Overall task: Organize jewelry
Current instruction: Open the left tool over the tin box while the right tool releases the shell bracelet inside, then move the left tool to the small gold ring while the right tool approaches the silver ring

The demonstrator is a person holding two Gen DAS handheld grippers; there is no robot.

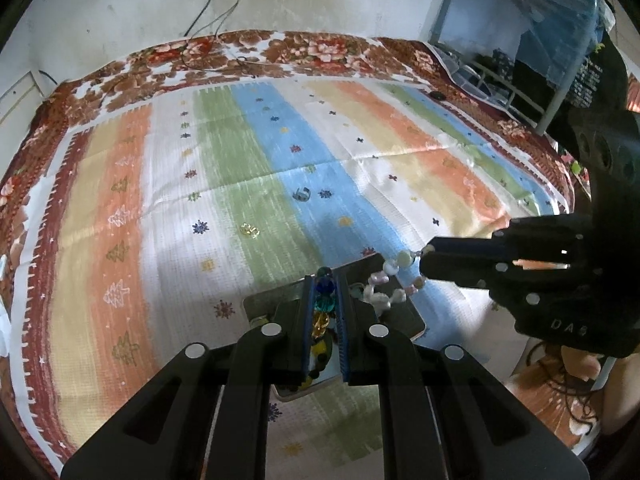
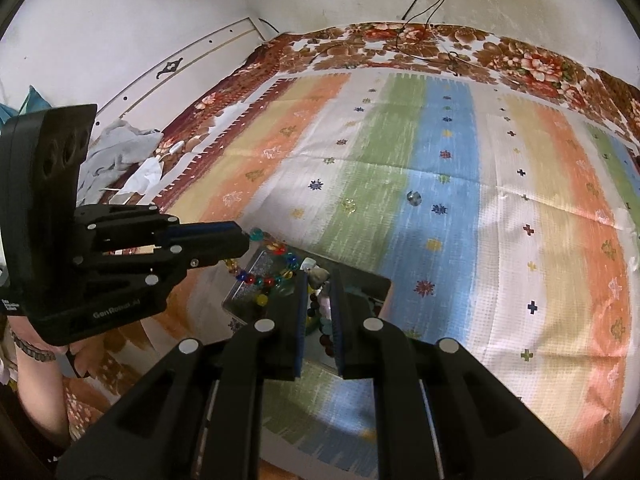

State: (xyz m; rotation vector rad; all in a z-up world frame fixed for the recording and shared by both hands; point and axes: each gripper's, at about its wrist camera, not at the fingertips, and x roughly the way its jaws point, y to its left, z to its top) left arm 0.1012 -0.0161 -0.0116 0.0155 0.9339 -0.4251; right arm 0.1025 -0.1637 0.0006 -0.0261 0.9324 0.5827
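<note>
My left gripper (image 1: 325, 276) is shut on a bracelet of colourful glass beads (image 1: 323, 288) in blue, teal and amber. It hangs over a dark, shiny tray (image 1: 414, 318) on the striped cloth. In from the right comes my right gripper (image 1: 426, 254), shut on a bracelet of pale white and pink beads (image 1: 380, 284) that dangles over the same tray. In the right wrist view the right gripper (image 2: 319, 276) pinches the pale beads (image 2: 317, 275) above the tray (image 2: 370, 280). There the left gripper (image 2: 245, 240) holds the colourful bracelet (image 2: 272, 280) at the tray's left edge.
Two small pieces lie loose on the cloth beyond the tray: a bluish ring (image 1: 302, 194) and a yellow clear piece (image 1: 250, 230). A floral blanket (image 1: 280, 48) borders the cloth at the wall. Crumpled cloths (image 2: 120, 156) lie at the left.
</note>
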